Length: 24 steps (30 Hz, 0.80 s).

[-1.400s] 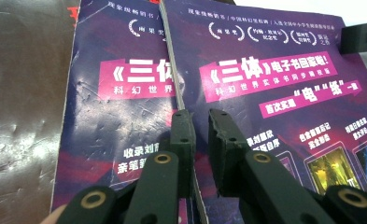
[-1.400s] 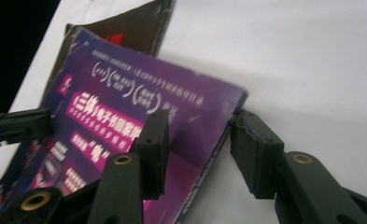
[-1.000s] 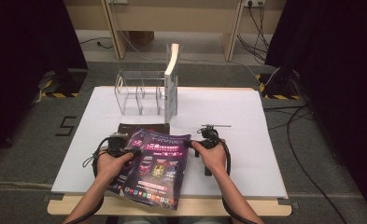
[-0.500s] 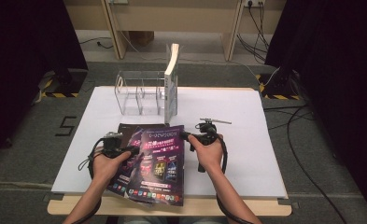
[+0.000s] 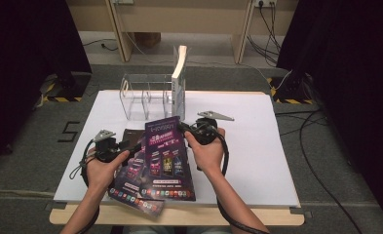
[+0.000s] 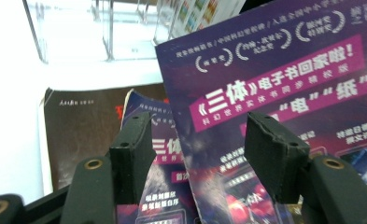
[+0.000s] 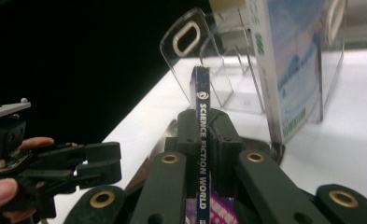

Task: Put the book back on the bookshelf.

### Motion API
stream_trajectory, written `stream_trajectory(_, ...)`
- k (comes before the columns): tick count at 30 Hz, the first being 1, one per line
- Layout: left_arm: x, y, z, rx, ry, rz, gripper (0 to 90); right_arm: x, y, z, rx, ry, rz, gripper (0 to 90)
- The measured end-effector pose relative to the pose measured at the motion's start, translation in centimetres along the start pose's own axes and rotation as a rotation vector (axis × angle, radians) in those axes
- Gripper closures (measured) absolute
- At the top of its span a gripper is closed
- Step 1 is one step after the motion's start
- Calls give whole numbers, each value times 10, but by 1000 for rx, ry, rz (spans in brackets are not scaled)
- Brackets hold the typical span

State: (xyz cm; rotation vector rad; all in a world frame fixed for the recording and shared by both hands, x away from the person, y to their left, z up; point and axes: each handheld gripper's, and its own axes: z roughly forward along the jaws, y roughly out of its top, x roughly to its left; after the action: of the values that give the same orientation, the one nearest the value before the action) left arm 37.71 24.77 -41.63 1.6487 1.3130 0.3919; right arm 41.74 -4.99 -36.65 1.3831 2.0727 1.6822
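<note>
Nearest the person, the right gripper [image 5: 188, 132] pinches a purple magazine [image 5: 167, 158] by its spine, lifted off the surface [image 5: 257, 146]; the left gripper [image 5: 125, 147] has just spread its fingers wide, holding nothing. Filing into the clear rack [image 5: 145, 95] remains.

clear rack [image 5: 145, 95] and upright book [image 5: 179, 83] block far side, bare table [image 5: 257, 146] right

Purple magazine [image 5: 167, 156]: glossy cover with Chinese print and pink banners, spine lettered "SCIENCE FICTION WORLD". Lifted and tilted above the near-centre of the table, spine to the right, apparently over a second, similar purple magazine [image 5: 133, 190].
</note>
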Motion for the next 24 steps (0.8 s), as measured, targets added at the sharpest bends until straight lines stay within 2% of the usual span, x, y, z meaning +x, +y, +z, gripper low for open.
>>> stream_trajectory(6,-7,7,-8,-57,3,10,381,13,14,1,-48,-7,-49,853)
stream_trajectory(9,-13,11,-12,-80,4,31,384,18,19,2,-68,-6,-59,853)
stream_trajectory(13,-25,17,-16,-110,-8,50,384,27,25,4,-102,-15,-82,853)
stream_trajectory(17,-40,25,-19,-132,-26,87,380,34,33,9,-128,-15,-88,853)
stream_trajectory(20,-51,31,-19,-144,-35,113,361,40,38,13,-137,-16,-99,853)
stream_trajectory(24,-63,37,-17,-157,-52,126,351,45,43,19,-146,-21,-110,853)
